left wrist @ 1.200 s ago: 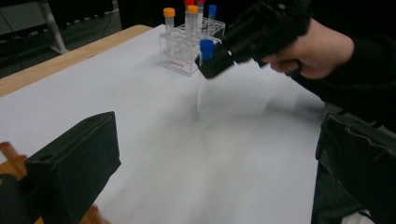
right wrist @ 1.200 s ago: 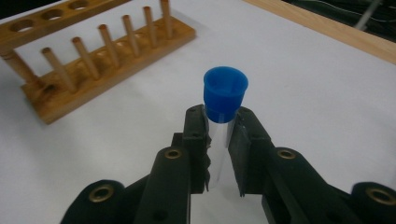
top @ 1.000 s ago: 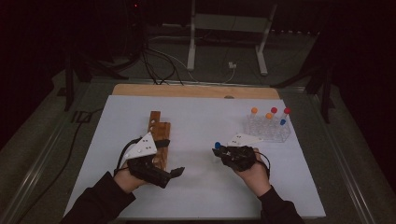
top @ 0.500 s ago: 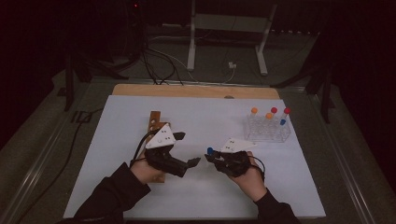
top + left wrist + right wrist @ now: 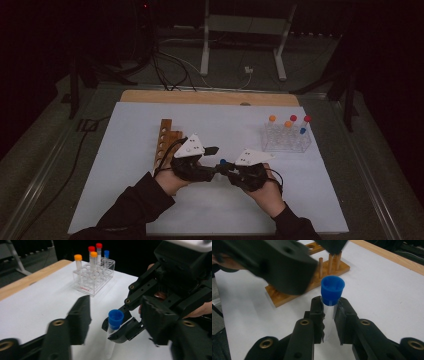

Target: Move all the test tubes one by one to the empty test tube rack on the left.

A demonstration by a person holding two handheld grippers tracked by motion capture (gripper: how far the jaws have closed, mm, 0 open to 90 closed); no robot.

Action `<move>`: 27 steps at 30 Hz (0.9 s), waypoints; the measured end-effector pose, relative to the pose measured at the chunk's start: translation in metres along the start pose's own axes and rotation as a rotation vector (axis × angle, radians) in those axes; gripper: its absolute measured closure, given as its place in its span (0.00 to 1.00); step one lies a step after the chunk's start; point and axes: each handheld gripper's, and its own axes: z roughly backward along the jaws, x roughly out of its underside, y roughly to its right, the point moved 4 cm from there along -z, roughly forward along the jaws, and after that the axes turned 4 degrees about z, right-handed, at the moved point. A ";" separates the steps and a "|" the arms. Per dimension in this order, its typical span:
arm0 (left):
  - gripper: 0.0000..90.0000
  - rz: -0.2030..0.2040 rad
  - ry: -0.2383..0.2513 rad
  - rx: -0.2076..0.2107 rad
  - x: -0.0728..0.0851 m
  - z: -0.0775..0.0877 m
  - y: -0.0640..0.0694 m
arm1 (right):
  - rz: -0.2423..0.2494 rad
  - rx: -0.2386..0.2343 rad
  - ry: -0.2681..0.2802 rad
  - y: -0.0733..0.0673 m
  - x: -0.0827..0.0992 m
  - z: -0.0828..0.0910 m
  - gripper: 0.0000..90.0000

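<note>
At a white table point(image 5: 150, 200) edged by a wooden strip along its far side, a person works two hand-held grippers close together at the middle near edge, seen from above. The high view takes in the whole layout: one wooden peg rack point(image 5: 166, 141) at the left and one clear plastic rack point(image 5: 287, 141) at the right, well apart. The left gripper view brings the clear rack point(image 5: 93, 277) close enough to count five capped tubes standing in it, two red, two orange and one blue, while the right gripper view shows the wooden rack point(image 5: 312, 283) with its upright pegs, lying behind the tube. The right gripper point(image 5: 328, 311) is clenched on a sixth tube, the clear blue-capped tube point(image 5: 332, 293), its jaws pressing the glass just below the cap and holding it upright above the table between the two hands; from above it shows as a blue dot point(image 5: 223, 162). The left gripper point(image 5: 116, 325) has just been closing, and the tube point(image 5: 113, 327) stands between its jaws, which do not press on it; one jaw is blurred. Against the frame a second earlier, the left hand has left the wooden rack and come across to meet the right gripper point(image 5: 231, 170), and the left gripper point(image 5: 212, 167) now points at the blue cap, while the right hand has kept close to its place.
</note>
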 end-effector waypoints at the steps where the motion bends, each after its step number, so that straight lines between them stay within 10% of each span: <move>1: 0.53 0.002 -0.005 -0.005 0.001 -0.001 0.000 | 0.000 -0.001 0.001 0.000 0.000 0.000 0.86; 21: 0.86 -0.022 -0.050 -0.019 0.002 -0.011 0.000 | -0.016 -0.007 0.018 0.001 -0.001 0.002 0.84; 27: 0.87 -0.016 -0.019 -0.057 -0.004 0.001 -0.012 | -0.048 0.017 0.041 0.008 0.001 0.003 0.52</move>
